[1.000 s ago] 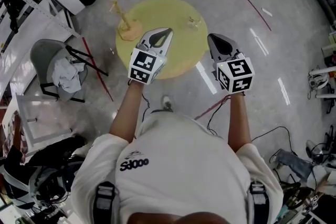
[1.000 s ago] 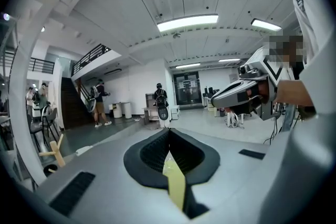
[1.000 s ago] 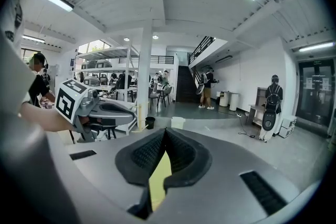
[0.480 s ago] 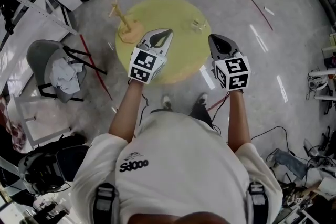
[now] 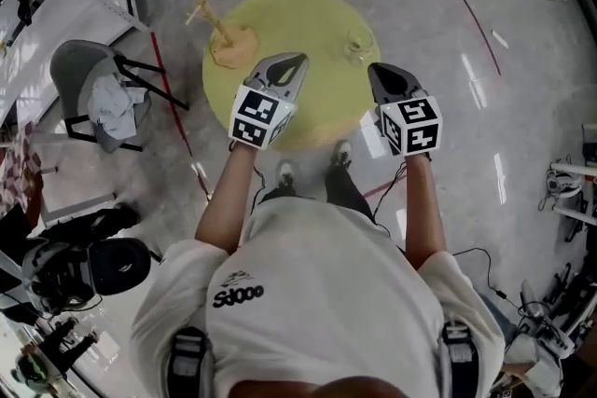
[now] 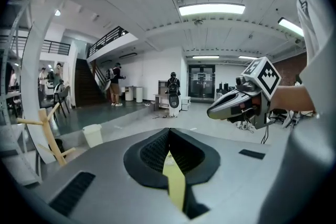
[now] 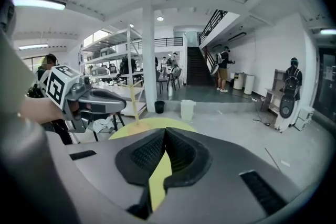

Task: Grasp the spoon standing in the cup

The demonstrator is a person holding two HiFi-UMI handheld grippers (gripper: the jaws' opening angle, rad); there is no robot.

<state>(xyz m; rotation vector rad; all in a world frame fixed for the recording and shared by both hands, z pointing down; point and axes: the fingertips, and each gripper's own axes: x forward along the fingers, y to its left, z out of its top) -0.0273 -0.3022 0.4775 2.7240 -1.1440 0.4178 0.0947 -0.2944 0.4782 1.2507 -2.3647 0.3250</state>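
Cup [image 5: 359, 45] on yellow table [image 5: 298, 19], grey floor [image 5: 438, 23]

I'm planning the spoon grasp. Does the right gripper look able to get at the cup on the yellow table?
Probably yes: nothing stands between the right gripper and the glass cup at the right edge of the yellow round table. Its jaws are shut, so they must open first.
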